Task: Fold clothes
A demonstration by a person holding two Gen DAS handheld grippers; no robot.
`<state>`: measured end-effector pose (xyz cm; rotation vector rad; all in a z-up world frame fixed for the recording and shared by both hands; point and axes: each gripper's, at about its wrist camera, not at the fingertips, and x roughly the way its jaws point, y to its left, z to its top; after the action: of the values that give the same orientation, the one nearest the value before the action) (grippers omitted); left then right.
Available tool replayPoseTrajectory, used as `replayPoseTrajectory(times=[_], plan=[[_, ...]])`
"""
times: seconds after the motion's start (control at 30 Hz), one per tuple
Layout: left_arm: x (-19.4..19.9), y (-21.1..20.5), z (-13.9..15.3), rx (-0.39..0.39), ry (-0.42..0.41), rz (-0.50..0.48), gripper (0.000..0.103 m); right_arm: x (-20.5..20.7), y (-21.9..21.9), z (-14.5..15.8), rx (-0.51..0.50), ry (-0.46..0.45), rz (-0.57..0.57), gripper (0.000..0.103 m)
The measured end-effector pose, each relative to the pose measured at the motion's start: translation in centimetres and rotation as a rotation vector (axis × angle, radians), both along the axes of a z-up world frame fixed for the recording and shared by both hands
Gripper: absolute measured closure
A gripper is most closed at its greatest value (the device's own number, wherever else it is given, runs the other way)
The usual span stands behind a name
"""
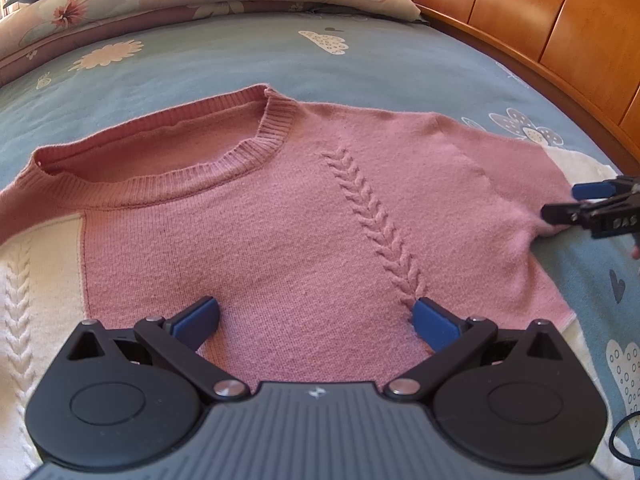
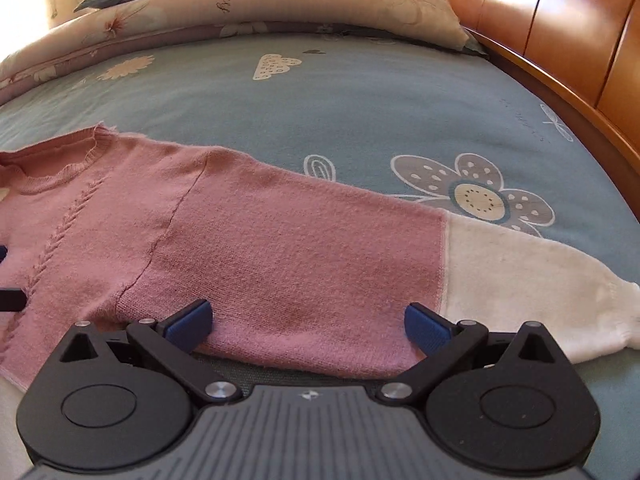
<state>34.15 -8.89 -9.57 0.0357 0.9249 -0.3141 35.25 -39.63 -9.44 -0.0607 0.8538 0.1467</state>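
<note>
Right gripper (image 2: 308,326), jaws wide apart, hovers right at the near edge of the pink-and-white knit sweater's (image 1: 304,216) outstretched sleeve (image 2: 360,264), whose long axis runs rightward across the blue floral bedsheet (image 2: 320,112), while left gripper (image 1: 316,320), also agape, sits over the chest.

Both wrist views low, close, sharing pink sweater (image 1: 280,220).

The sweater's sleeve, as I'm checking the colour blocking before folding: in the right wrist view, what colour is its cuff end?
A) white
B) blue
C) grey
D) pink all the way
A: the sweater is pink down the sleeve, then a seam gives way to a white cuff end lying on the blue bedsheet.
</note>
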Motion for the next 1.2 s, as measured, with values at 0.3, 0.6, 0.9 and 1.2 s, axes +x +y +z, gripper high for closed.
replayPoseTrajectory(times=[0.3, 0.6, 0.9, 1.2], plan=[[-2.4, 0.4, 3.1, 0.099, -0.023, -0.004, 0.001, -4.2, 0.0, 9.2, -0.037, -0.13, -0.021, 0.0], [-8.3, 5.0, 9.5, 0.08, -0.096, 0.046, 0.001, -10.5, 5.6, 16.8, 0.033, -0.233, 0.102, 0.0], [-13.1, 7.6, 6.7, 0.066, -0.031, 0.102, 0.001, -12.7, 13.5, 8.2, 0.062, -0.042, 0.19, 0.0], [-16.4, 6.6, 0.8, 0.119, -0.021, 0.107, 0.001, -19.8, 16.0, -1.1, -0.067, -0.056, 0.215, 0.0]])
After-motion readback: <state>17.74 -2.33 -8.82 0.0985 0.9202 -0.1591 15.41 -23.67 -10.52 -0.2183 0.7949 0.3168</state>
